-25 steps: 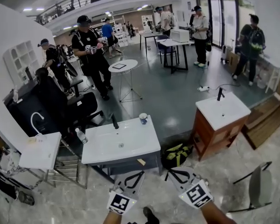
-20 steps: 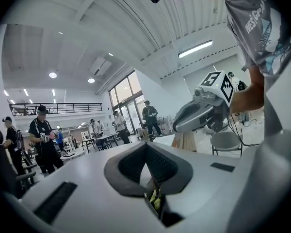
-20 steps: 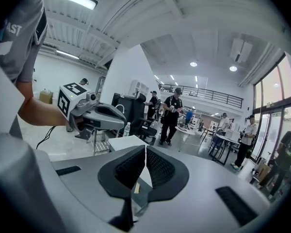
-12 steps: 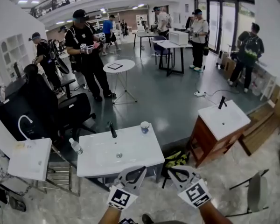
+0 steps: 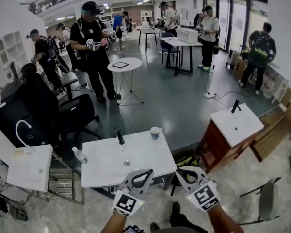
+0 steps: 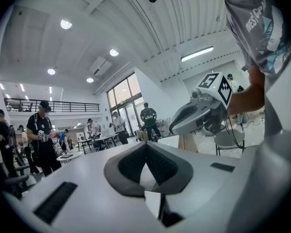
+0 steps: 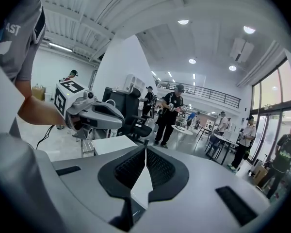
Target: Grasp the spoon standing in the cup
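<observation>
A small cup (image 5: 155, 132) stands on the far right corner of the white sink counter (image 5: 102, 166). It is too small in the head view to show a spoon. A black faucet (image 5: 120, 136) rises behind the basin. My left gripper (image 5: 147, 172) is shut and empty, with its tips at the counter's near edge. My right gripper (image 5: 179, 172), also shut and empty, hangs just off the counter's near right corner. Both are well short of the cup. In the left gripper view my left gripper (image 6: 145, 145) has its pads together, and so has my right gripper (image 7: 145, 150) in the right gripper view.
A plastic bottle (image 5: 79, 154) sits on the counter's left end. A green and black bag (image 5: 188, 161) lies on the floor to the right, beside a wooden sink cabinet (image 5: 233, 130). A smaller sink (image 5: 31, 166), a black office chair (image 5: 77, 113), a round table (image 5: 120, 65) and several people stand around.
Both grippers have moved forward together toward the sink counter, which now lies closer beneath their tips. Their jaws look the same as before.
</observation>
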`<state>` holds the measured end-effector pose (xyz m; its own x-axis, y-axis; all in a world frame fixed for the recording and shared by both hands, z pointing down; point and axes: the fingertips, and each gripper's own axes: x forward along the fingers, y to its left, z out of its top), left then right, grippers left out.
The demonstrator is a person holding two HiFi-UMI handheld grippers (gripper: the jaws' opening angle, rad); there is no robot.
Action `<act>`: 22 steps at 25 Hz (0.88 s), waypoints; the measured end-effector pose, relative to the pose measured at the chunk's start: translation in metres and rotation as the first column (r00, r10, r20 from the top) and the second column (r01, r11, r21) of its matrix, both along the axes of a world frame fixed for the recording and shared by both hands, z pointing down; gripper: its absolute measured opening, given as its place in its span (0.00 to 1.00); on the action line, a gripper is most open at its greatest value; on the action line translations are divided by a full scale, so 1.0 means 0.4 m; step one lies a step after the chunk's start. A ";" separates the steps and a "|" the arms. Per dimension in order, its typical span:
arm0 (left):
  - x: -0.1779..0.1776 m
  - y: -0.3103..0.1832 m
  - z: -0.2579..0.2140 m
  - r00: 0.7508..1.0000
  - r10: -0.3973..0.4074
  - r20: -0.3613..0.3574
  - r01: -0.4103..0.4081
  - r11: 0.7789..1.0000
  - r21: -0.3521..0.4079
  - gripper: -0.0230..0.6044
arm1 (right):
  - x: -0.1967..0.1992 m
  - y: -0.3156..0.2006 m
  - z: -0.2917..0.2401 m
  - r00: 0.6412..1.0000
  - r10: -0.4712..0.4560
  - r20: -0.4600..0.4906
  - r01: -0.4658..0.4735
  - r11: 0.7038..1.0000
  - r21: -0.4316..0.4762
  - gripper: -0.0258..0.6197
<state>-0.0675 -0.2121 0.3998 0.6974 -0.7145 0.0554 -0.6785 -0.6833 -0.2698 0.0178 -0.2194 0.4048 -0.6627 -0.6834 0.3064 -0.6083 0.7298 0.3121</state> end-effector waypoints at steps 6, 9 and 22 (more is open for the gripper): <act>-0.029 -0.066 0.011 0.999 -0.026 0.025 0.026 1.000 -0.002 0.04 | -0.018 -0.086 0.014 1.000 -0.020 0.004 0.020 1.000 -0.004 0.09; -0.039 -0.108 0.011 0.998 -0.050 0.026 0.050 0.999 -0.002 0.04 | -0.021 -0.139 0.029 0.999 -0.034 0.008 0.034 0.999 -0.009 0.09; -0.041 -0.325 0.088 0.992 -0.121 0.026 0.122 0.992 -0.043 0.04 | -0.032 -0.398 0.140 0.995 -0.101 -0.028 0.099 0.994 -0.051 0.09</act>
